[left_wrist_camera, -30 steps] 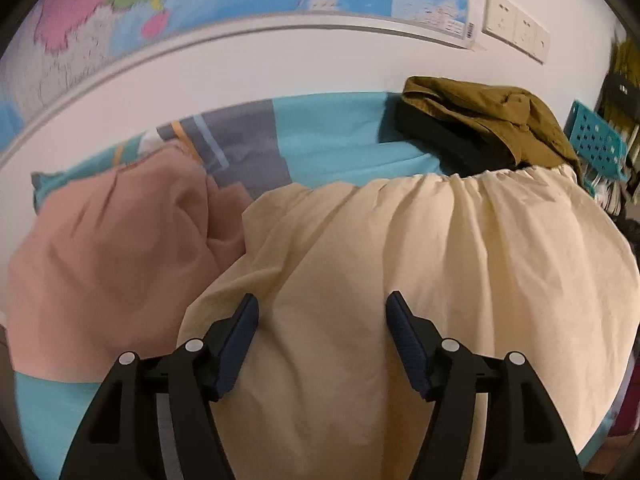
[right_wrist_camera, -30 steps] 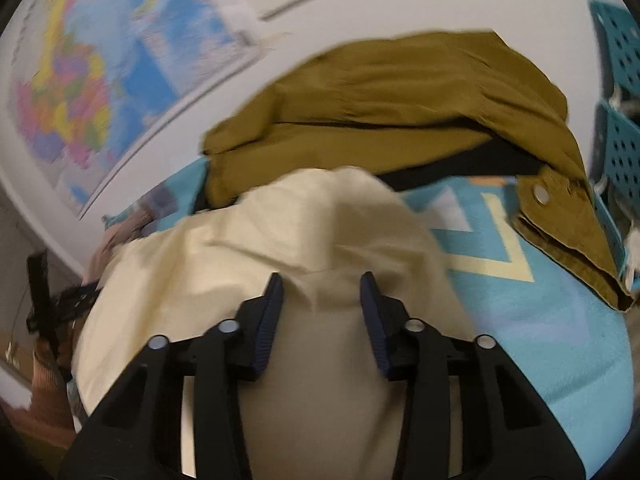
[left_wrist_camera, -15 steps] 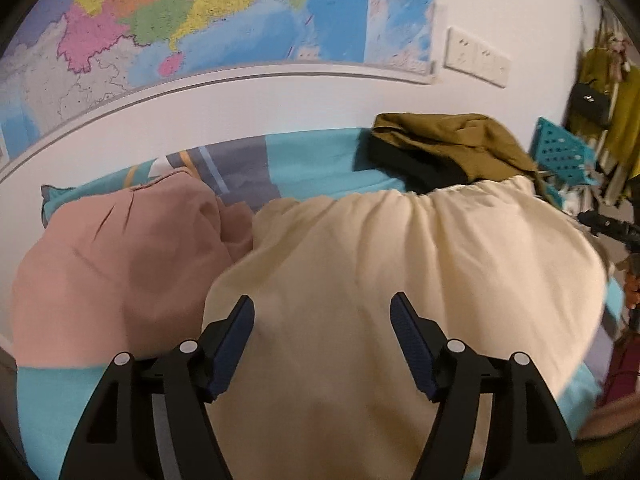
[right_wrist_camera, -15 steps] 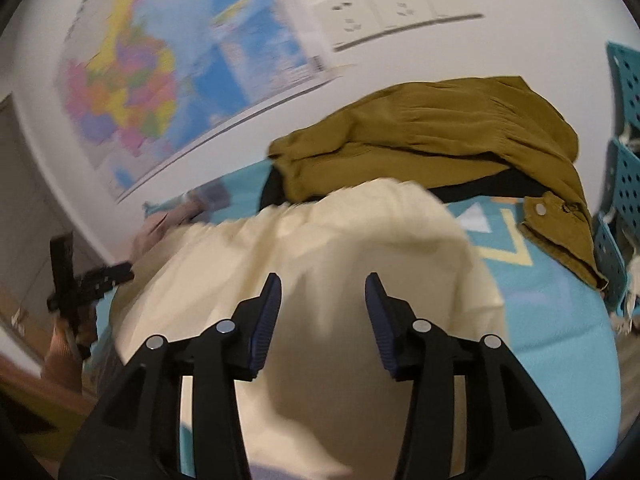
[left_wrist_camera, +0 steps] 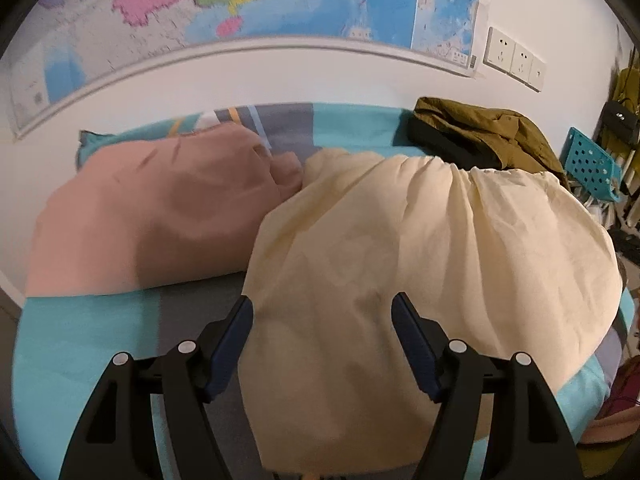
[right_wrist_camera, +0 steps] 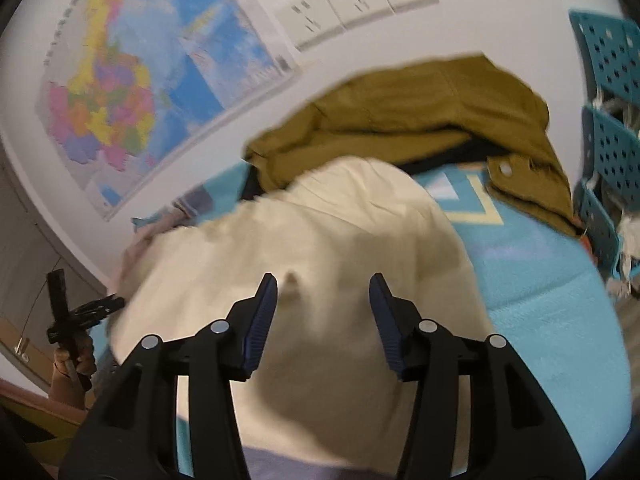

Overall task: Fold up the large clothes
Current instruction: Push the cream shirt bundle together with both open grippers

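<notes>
on the bed (left_wrist_camera: 88, 344), against the wall under the map (left_wrist_camera: 248, 4): cream garment (left_wrist_camera: 420, 264) lies spread across the teal-and-grey cover, gathered edge toward the wall, near hem running down out of sight between the left fingers. pink cloth (left_wrist_camera: 160, 220) heaped just beside it on the left, touching its edge. olive jacket (left_wrist_camera: 484, 132) bunched at the far right corner, just beyond the gathered edge.

left gripper (left_wrist_camera: 322, 320): jaws wide apart, nothing between them, hovering over the near left part of the cream garment. right gripper (right_wrist_camera: 322, 300): jaws apart too, empty, over the garment's right portion; view is motion-blurred. cannot tell whether either set of tips touches the fabric.

step in hand, as i judge it: between grasps. the garment looks laid out in one layer or a first fold, and both tools are free to pick new hold points.

next move likely calls for: choosing two matching points on one edge, closing on a single layer only, lifting evenly and carrying that edge across to the opposite one. watch the pink cloth at the left edge; easy to pinch it along with the cream fabric.
</notes>
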Motion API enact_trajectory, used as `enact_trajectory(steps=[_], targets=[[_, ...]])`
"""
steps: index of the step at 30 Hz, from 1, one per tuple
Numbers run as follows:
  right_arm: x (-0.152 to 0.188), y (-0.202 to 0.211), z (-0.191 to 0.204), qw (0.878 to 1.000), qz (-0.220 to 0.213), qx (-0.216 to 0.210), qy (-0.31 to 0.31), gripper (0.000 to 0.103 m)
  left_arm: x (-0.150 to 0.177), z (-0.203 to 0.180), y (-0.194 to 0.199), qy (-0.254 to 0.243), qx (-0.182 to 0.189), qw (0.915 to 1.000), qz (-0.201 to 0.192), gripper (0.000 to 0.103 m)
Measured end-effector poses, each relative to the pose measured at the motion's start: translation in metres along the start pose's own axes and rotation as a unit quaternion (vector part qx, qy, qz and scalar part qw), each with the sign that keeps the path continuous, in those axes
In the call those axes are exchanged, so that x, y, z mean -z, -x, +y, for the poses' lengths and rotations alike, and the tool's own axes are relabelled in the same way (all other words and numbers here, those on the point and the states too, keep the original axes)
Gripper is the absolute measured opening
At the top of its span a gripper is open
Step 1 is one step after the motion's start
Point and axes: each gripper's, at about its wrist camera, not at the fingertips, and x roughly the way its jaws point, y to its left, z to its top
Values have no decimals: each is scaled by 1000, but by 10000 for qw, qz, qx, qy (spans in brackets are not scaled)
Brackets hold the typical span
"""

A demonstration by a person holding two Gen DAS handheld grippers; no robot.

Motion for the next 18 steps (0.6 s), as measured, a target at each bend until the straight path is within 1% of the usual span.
enact_trajectory(steps=[2, 4, 5, 8, 10, 11, 12, 13, 15, 16, 18], targets=[[-1, 14, 17, 9996, -126, -86, 243, 52, 2, -8, 7, -60, -188, 9998, -61, 69], [-3, 20, 32, 9987, -148, -148, 462, 53, 5, -14, 8, -113, -282, 9995, -48, 69], [-2, 22, 39, 9980, -142, -133, 594, 53, 7, -17, 8, -142, -269, 9995, -27, 69], [2, 19, 60, 9956, -16, -308, 890, 54, 13, -21, 7, -123, -214, 9997, 29, 69], [8, 11, 71, 9932, 134, -374, 1098, 54, 16, -21, 7, -59, -157, 9998, 67, 69], [13, 6, 74, 9923, 222, -334, 1174, 54, 18, -21, 6, -55, -148, 9998, 79, 69], [17, 0, 75, 9919, 324, -304, 1190, 54, 19, -22, 5, -70, -191, 9998, 92, 69], [22, -11, 73, 9915, 536, -228, 1165, 54, 21, -23, 5, -85, -234, 9996, 95, 69], [32, -28, 65, 9907, 817, 84, 1083, 51, 24, -25, 5, -123, -280, 9995, 104, 69], [36, -33, 61, 9910, 894, 54, 990, 51, 25, -25, 5, -130, -300, 9994, 99, 69], [42, -38, 52, 9932, 875, -55, 767, 51, 27, -25, 6, -129, -295, 9994, 89, 69]])
